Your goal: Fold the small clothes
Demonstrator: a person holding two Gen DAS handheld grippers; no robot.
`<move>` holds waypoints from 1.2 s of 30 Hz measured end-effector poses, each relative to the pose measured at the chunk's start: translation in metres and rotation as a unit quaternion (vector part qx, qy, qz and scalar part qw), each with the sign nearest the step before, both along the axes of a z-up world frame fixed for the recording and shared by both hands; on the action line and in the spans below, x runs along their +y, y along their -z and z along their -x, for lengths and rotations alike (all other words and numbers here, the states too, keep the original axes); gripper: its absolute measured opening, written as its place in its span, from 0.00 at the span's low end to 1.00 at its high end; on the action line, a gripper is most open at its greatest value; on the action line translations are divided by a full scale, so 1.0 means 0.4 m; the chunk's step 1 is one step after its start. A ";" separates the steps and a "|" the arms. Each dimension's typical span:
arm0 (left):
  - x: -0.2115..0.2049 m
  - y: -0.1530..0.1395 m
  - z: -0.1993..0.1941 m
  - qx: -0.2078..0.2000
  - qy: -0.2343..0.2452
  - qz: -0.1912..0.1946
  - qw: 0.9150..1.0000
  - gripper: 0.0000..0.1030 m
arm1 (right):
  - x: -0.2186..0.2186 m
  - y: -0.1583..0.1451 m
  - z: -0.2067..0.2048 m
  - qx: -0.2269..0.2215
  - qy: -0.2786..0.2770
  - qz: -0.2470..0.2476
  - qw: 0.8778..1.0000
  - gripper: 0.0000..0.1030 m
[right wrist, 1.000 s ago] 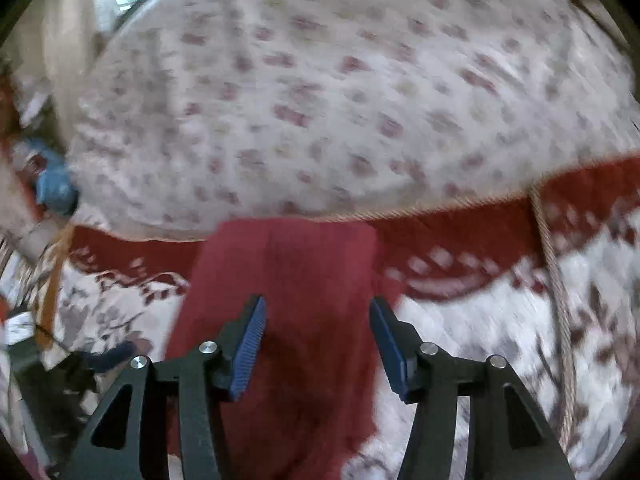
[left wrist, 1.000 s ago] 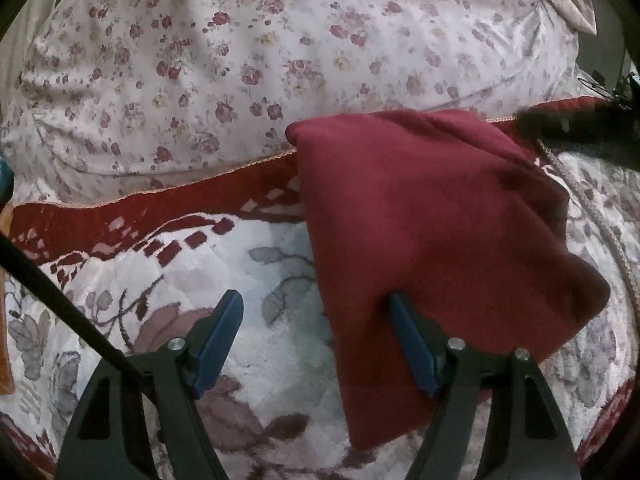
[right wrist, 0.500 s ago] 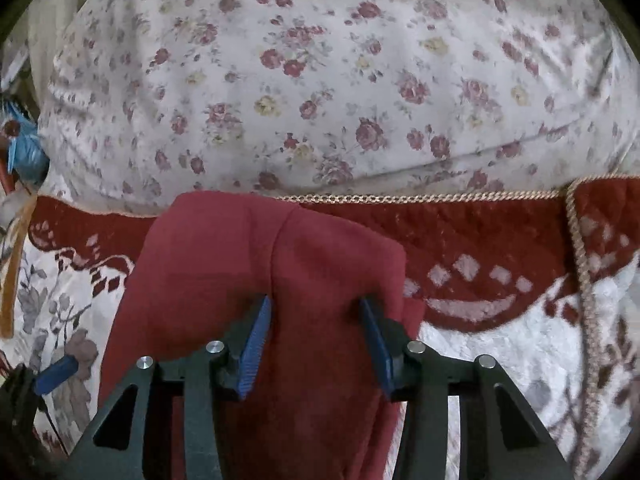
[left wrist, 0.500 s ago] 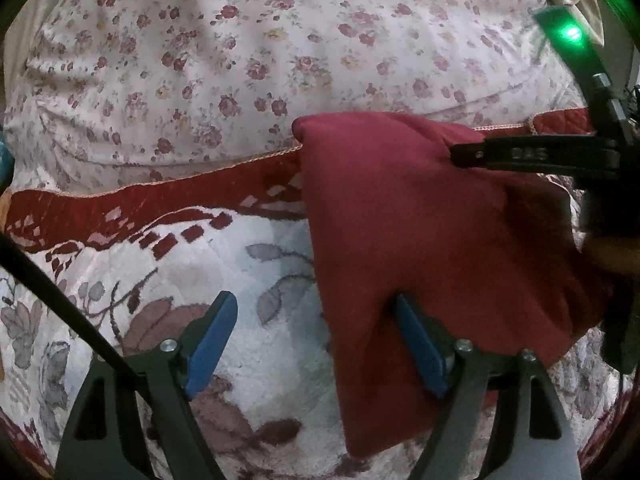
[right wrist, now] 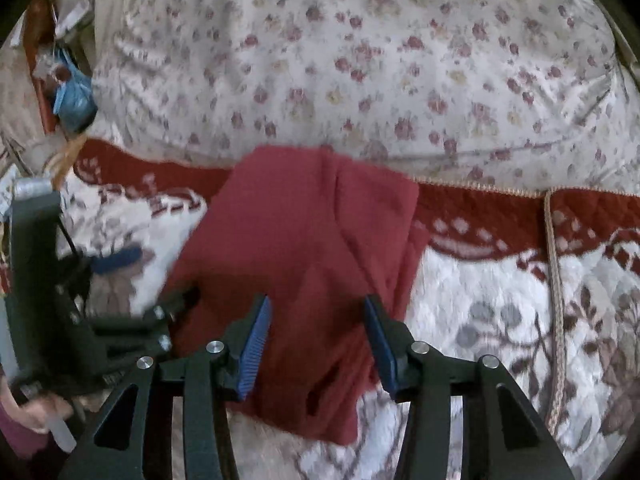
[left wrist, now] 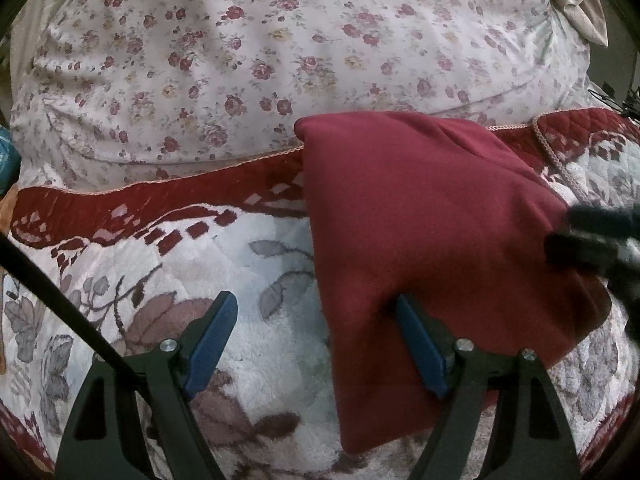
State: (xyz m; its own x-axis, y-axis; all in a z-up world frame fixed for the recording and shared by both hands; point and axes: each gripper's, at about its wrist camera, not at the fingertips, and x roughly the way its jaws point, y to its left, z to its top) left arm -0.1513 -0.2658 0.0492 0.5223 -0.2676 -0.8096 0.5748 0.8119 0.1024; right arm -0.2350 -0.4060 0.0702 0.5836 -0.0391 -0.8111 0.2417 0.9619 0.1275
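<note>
A folded red garment point(left wrist: 432, 220) lay on the bed point(left wrist: 248, 280), its edge between the spread left hand-held gripper point(left wrist: 316, 340), while the right hand-held gripper point(right wrist: 316, 340), lately narrowing then reopening, straddled it unpinched.

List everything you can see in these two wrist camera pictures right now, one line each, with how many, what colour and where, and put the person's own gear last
Red garment: one, dark red, folded, lying on the patterned blanket, far end against the floral pillow.
Patterned blanket: one, white plush with grey and brown leaves and a dark red border, under the garment.
Floral pillow: one, pale with small red roses, behind the blanket.
Cord trim: one, beige, running along and across the blanket's red border.
Blue bundle: one, blue, left of the pillow; too blurred to identify.
Left gripper: one, black with blue pads, jaws wide, straddling the garment's left edge.
Right gripper: one, black with blue pads, jaws apart over the garment's near end, pads not pressing it.
</note>
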 end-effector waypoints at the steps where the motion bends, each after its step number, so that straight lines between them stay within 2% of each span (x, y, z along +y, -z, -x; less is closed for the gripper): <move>1: 0.001 0.000 0.001 0.000 -0.001 0.000 1.000 0.78 | -0.004 0.019 0.006 0.012 0.004 0.001 1.000 0.50; 4: 0.000 0.003 0.002 0.004 0.000 0.001 1.000 0.78 | -0.018 0.083 0.018 0.042 0.015 -0.001 0.999 0.49; 7: 0.000 0.005 0.006 0.001 0.001 -0.002 1.000 0.78 | -0.032 0.098 0.039 0.030 0.024 -0.017 0.999 0.49; 11: 0.000 0.005 0.008 -0.002 0.001 -0.005 1.000 0.78 | -0.034 0.071 0.048 0.037 0.026 -0.022 0.999 0.49; 14: 0.001 0.006 0.007 -0.002 0.000 -0.004 1.000 0.78 | -0.036 0.017 0.058 0.007 0.038 -0.039 0.998 0.49; 18: 0.001 0.003 0.010 -0.002 -0.001 -0.004 1.000 0.78 | -0.047 -0.035 0.031 -0.029 0.065 -0.024 0.997 0.60; 21: 0.004 0.001 0.011 0.000 -0.002 -0.002 1.000 0.78 | -0.062 -0.007 -0.013 -0.016 0.076 -0.020 0.997 0.60; 23: 0.015 -0.003 0.006 0.011 -0.007 0.011 1.000 0.78 | -0.079 0.044 -0.040 0.018 0.089 -0.014 0.996 0.60; 24: 0.020 -0.003 0.001 0.019 -0.008 0.017 1.000 0.78 | -0.094 0.080 -0.048 0.031 0.090 -0.036 0.995 0.62; 25: 0.024 -0.004 -0.002 0.022 -0.010 0.019 1.000 0.78 | -0.106 0.092 -0.042 0.025 0.095 -0.053 0.994 0.64; 27: 0.033 -0.009 -0.010 0.024 -0.013 0.022 0.999 0.78 | -0.124 0.094 -0.029 0.014 0.108 -0.069 0.992 0.76; 32: 0.057 -0.023 -0.043 0.029 -0.027 0.054 0.998 0.81 | -0.150 0.082 -0.014 -0.020 0.101 -0.102 0.989 0.85; 36: 0.061 -0.016 -0.070 0.048 -0.034 0.081 0.995 0.85 | -0.177 0.108 -0.026 -0.031 0.093 -0.150 0.984 0.89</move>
